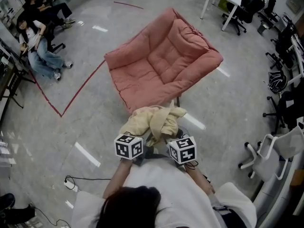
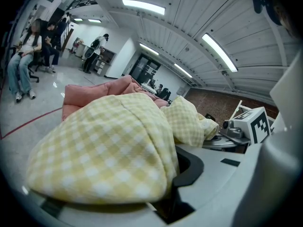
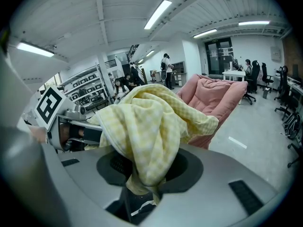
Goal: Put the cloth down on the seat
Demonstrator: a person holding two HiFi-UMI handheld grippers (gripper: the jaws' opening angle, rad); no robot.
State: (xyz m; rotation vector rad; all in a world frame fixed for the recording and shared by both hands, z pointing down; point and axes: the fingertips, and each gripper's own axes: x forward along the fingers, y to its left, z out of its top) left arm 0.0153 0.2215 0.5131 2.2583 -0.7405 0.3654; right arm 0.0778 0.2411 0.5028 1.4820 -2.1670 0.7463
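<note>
Grey floor (image 1: 85,127), seat (image 1: 164,61), cloth (image 1: 152,120) pinched by left claw (image 2: 165,193), right claw (image 3: 142,183)

White shirt (image 1: 164,186); dark hair (image 1: 130,207); beyond the shirt, left gripper (image 2: 168,197) and right gripper (image 3: 142,190), smooth grey bodies, each carrying a white cube (image 1: 128,146) with black square markers.

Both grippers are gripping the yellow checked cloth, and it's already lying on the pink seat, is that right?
Not quite. The left gripper and right gripper do both grip the yellow checked cloth, but the head view shows it bunched at the grippers, not lying on the pink seat.
</note>
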